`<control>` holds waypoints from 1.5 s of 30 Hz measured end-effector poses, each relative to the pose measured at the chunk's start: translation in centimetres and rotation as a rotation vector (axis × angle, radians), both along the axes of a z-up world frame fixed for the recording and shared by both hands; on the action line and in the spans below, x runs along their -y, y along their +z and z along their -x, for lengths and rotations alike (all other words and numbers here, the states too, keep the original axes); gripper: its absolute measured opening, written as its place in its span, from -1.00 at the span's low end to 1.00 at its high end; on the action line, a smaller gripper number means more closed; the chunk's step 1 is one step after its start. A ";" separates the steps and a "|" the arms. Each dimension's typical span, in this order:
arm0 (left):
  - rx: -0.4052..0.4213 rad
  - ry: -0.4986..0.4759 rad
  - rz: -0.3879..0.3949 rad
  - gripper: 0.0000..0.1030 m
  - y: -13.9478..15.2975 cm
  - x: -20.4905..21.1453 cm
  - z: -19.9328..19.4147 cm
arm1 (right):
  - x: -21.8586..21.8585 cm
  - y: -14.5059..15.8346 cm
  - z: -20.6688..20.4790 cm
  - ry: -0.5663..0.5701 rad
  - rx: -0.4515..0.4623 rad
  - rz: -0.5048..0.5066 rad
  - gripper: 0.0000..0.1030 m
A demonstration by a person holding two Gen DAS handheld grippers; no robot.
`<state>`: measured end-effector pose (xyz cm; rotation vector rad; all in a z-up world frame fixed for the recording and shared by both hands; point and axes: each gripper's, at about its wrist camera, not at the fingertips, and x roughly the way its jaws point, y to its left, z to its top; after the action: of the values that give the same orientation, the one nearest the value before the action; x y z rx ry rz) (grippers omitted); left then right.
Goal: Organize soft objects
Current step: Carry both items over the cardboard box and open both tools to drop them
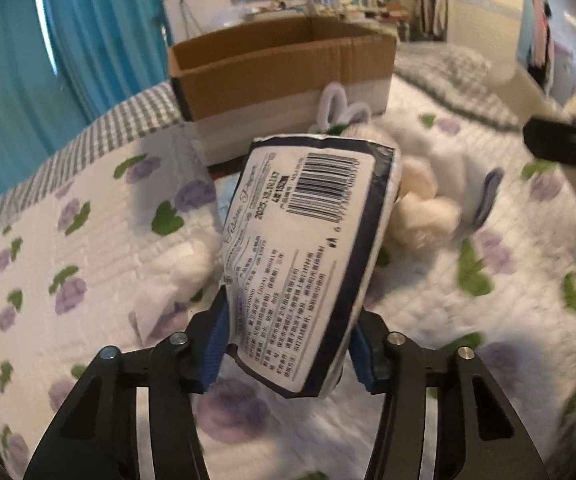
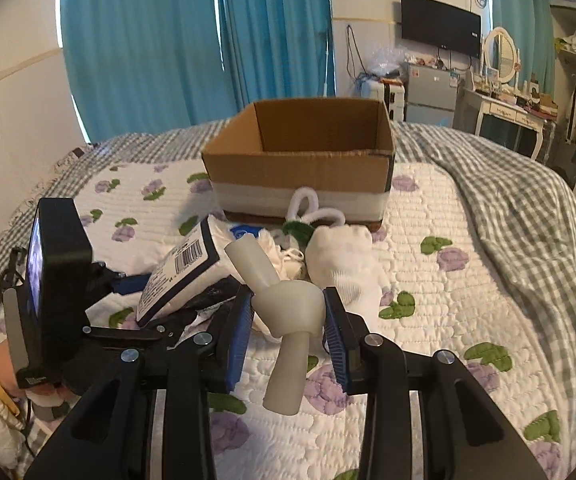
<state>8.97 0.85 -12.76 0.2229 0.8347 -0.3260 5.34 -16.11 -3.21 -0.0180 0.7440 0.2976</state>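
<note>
Both grippers loaded, open cardboard box (image 2: 298, 168) waiting at the far side of the bed.

Left gripper (image 1: 288, 354) is clamped on the tissue pack's (image 1: 308, 248) near end, so the pack tilts up toward the box. Right gripper (image 2: 288, 320) pinches the knotted cream tube (image 2: 283, 308) at its knot, the bulkiest spot. White plush pile (image 2: 340, 264) lies on the quilt (image 2: 428, 320) just near of the box, probably next.

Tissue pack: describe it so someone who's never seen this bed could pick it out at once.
Start at the open cardboard box on the floral quilt; the soft things lie in front of it. The tissue pack is lifted off the quilt, clamped in the left gripper. Alone among the white plush neighbours, it is a flat packet with a dark border, barcode and printed text.
</note>
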 end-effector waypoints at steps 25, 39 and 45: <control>0.207 0.129 0.046 -0.03 14.7 2.7 -10.3 | 0.5 11.9 -14.8 0.079 0.192 0.015 -0.32; 0.266 0.160 -0.054 0.55 10.4 3.4 -19.9 | 1.2 6.2 -26.9 0.074 0.125 -0.047 0.32; 0.256 0.173 -0.011 0.55 11.4 2.8 -19.0 | 3.1 7.6 -26.1 0.030 0.144 -0.057 0.34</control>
<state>28.01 -1.93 -1.37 0.1963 0.5975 -0.1274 31.42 -19.18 4.41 0.0038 0.5926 0.3426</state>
